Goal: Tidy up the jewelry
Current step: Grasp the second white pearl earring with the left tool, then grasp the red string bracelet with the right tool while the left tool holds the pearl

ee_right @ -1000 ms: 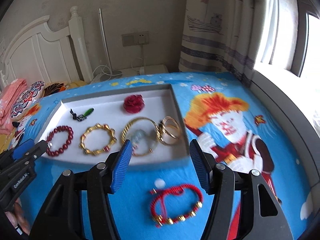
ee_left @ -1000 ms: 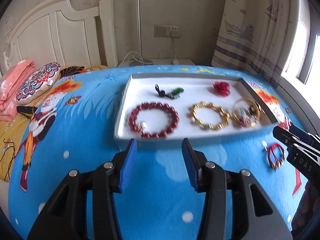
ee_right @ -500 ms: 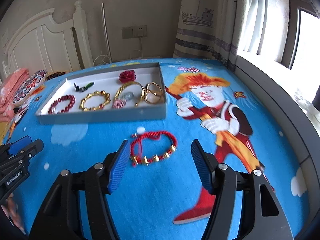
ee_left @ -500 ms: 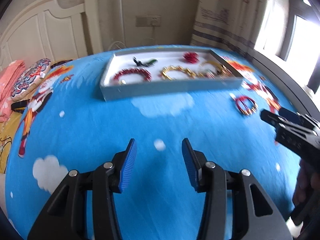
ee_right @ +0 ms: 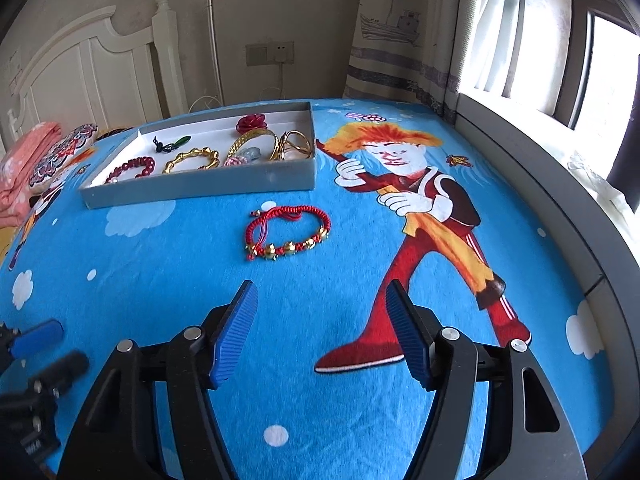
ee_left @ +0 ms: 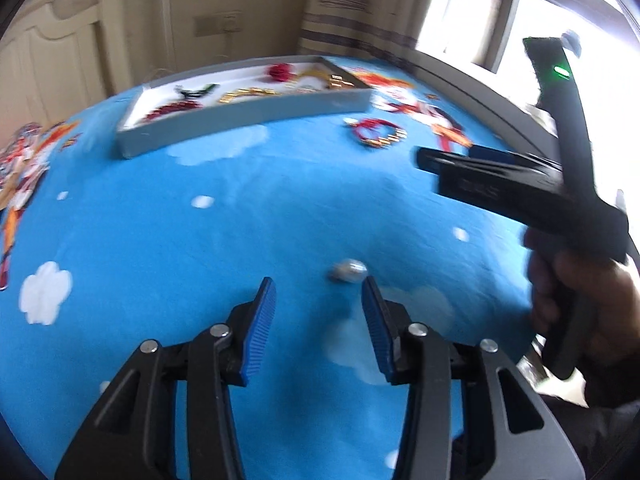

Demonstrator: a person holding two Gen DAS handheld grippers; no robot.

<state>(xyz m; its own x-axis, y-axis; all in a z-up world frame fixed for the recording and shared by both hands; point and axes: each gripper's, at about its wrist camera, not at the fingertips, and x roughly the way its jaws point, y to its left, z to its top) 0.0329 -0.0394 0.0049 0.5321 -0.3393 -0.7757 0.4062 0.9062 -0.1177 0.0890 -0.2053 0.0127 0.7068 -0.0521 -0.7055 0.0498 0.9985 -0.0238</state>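
Both grippers angle down over the bed [ee_right: 160,280]: left gripper [ee_left: 318,292] closing on nothing, right gripper [ee_right: 320,296] empty, spreading short of the red bracelet [ee_right: 288,232].

No legible text anywhere. Faint raised lettering on the side of the right gripper [ee_left: 500,190], ahead and right of the left gripper [ee_left: 318,300], too blurred to read. Partial white print on the left gripper's body, also unreadable.

Small silvery object [ee_left: 347,271] on the blue bedspread [ee_left: 240,240] too blurred to identify
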